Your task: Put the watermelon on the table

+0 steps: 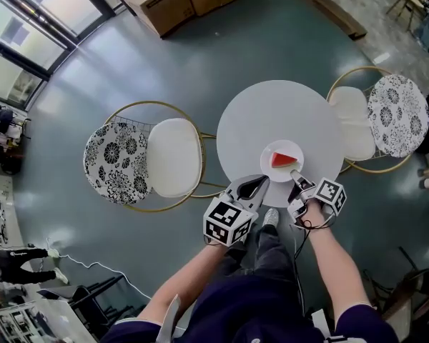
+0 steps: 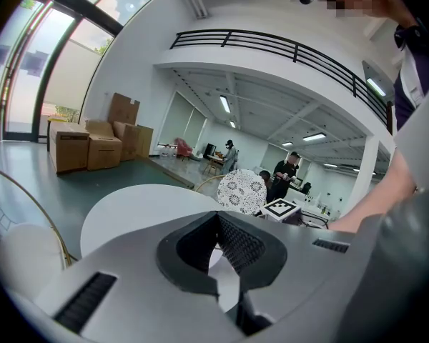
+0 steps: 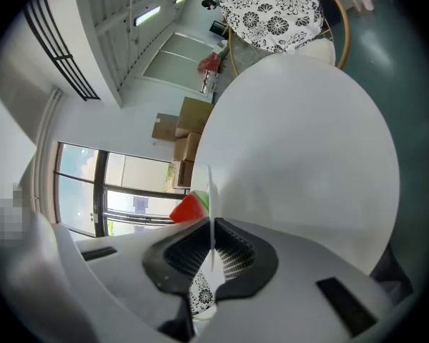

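Right gripper [image 1: 297,175] clamps the rim of a white plate [image 1: 272,148], likely so the watermelon [image 1: 287,160] rides untouched. The plate sits at the near edge of the round table [image 1: 272,113]; whether it rests there I cannot tell. The right gripper view shows the plate edge-on between the pads, while the head view shows it flat. Left gripper [image 1: 256,184] waits alongside, jaws closed on nothing.

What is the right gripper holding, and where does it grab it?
A white plate carrying a watermelon slice; the right gripper pinches its near rim.
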